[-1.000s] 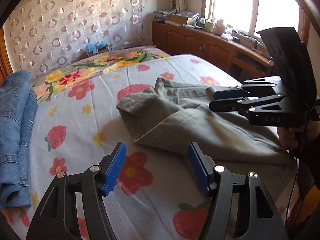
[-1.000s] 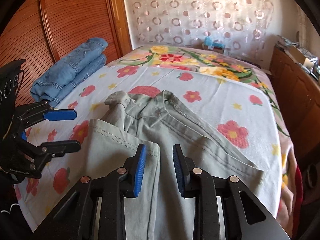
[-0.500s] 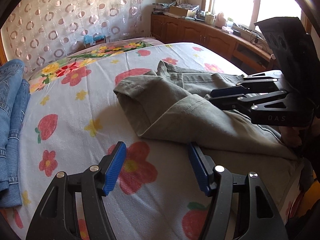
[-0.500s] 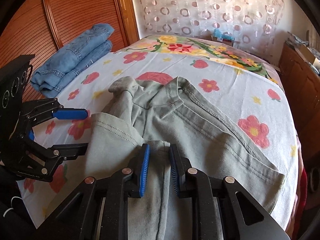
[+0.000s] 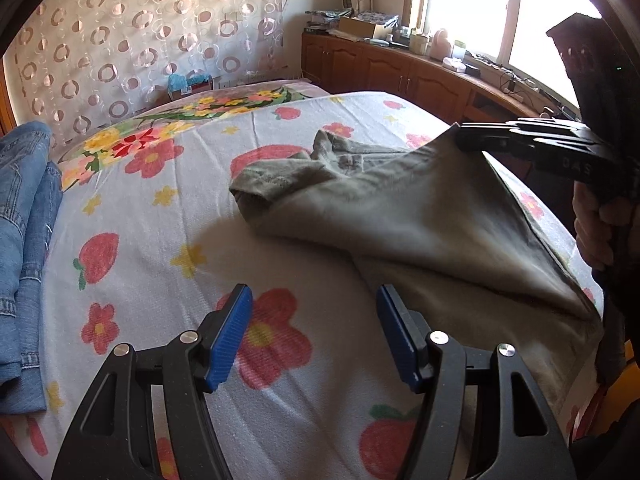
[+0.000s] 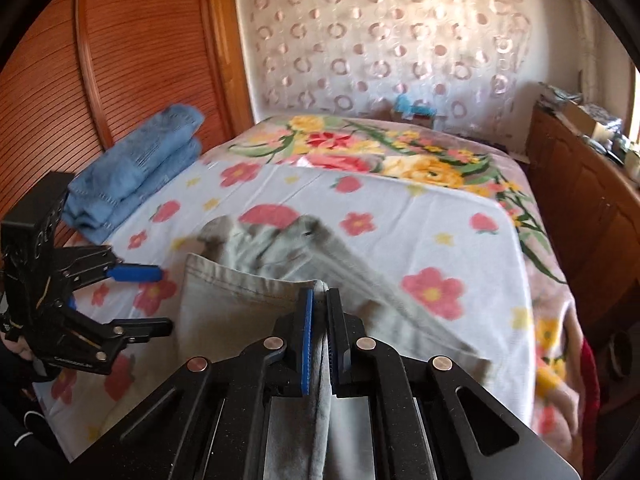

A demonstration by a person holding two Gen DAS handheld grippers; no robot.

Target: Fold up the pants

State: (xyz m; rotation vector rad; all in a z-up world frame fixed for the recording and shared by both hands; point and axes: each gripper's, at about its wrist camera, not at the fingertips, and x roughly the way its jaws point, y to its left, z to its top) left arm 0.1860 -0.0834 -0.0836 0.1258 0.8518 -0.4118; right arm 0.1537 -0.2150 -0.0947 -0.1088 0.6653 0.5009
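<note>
The right gripper [image 6: 319,300] is pinching the pants [image 5: 400,208], lifting a fold off the bed [image 5: 160,240]; the left gripper [image 5: 314,312] is hovering, fingers spread, holding nothing.

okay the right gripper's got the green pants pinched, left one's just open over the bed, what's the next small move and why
Probably carry the pinched hem toward the waistband. The right gripper is shut on a fold of the pants, whose leg end is already lifted off the bed, while the waist end lies bunched farther up. The left gripper stands open over bare sheet, holding nothing, so it could pin the crease.
</note>
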